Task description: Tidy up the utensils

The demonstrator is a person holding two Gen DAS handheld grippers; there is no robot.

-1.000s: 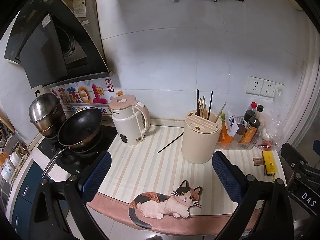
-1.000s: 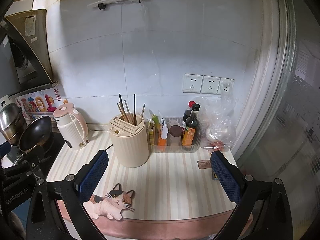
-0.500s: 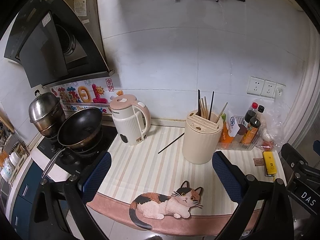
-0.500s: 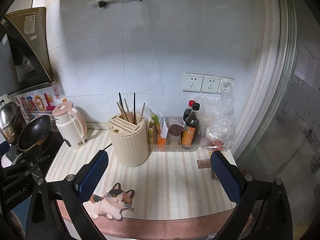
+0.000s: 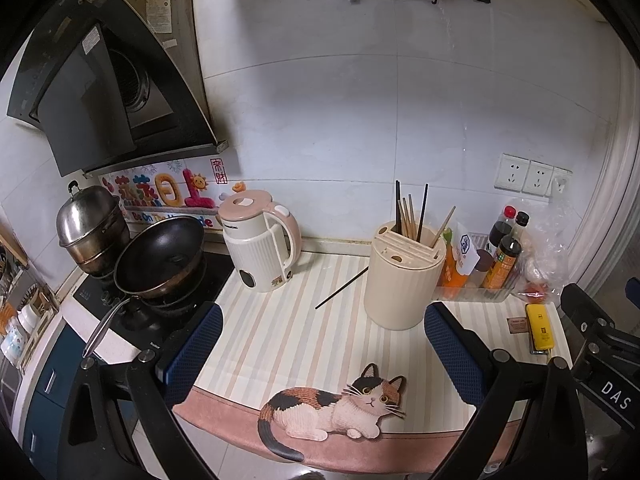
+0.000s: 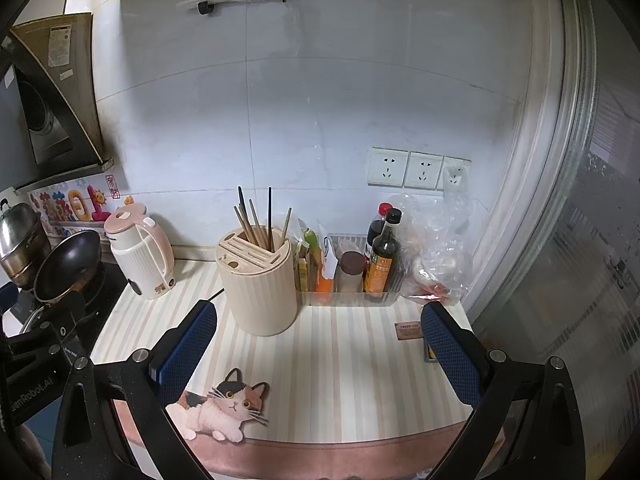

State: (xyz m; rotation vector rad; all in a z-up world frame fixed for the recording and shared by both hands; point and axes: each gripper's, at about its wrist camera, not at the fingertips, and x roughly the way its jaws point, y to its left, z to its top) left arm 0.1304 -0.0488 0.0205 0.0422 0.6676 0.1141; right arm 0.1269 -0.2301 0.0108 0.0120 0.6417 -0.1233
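Observation:
A cream ribbed utensil holder point(image 5: 402, 280) point(image 6: 259, 280) stands on the striped counter mat, with several chopsticks point(image 5: 408, 214) point(image 6: 256, 220) upright in its slots. One black chopstick point(image 5: 342, 288) lies loose on the mat, left of the holder; its tip point(image 6: 216, 294) peeks out beside the holder in the right wrist view. My left gripper point(image 5: 324, 352) hovers open near the counter's front edge, nothing between its blue pads. My right gripper point(image 6: 318, 352) is open too, empty, in front of the holder and to its right.
A pink-and-white kettle point(image 5: 260, 246) stands left of the holder, beside a black pan point(image 5: 160, 256) and a steel pot point(image 5: 90, 224) on the stove. A clear bin with sauce bottles point(image 6: 382, 256), a plastic bag point(image 6: 436, 248) and a yellow item point(image 5: 540, 326) sit at the right.
Both views have shifted only slightly; the scene sits a little further right in the left view. Nothing on the counter has moved and both grippers stay open.

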